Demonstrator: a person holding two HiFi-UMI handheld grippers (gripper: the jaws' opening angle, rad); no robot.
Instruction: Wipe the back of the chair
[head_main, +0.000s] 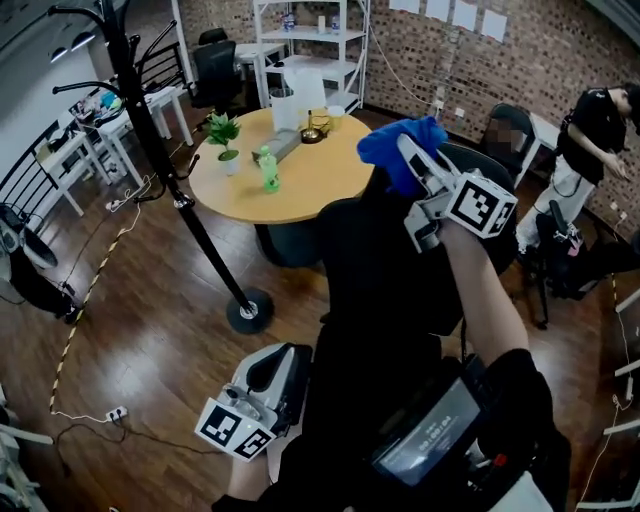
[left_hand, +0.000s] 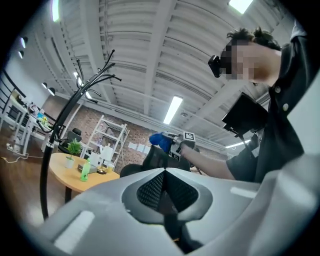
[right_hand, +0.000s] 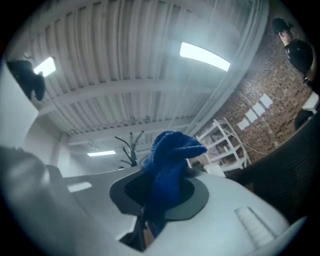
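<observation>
Pinching a blue cloth (right_hand: 170, 165) in the right claw (head_main: 412, 165), with the bunched end sticking out past the tips. Holding that claw high at the top right of the black chair back (head_main: 365, 260), pointing the cloth far, toward the round desk (head_main: 300, 195). Placing the chair back just below and to the near left of the cloth. Reading it as standing upright, long axis running top to bottom, broad face turned to the person. Failing to tell whether cloth and top edge are touching. Keeping the left claw (left_hand: 165, 186) pressed together on nothing, low at the near left, well apart from the cloth. Judging the right claw nearer, with a downward stroke along the back probably coming.
</observation>
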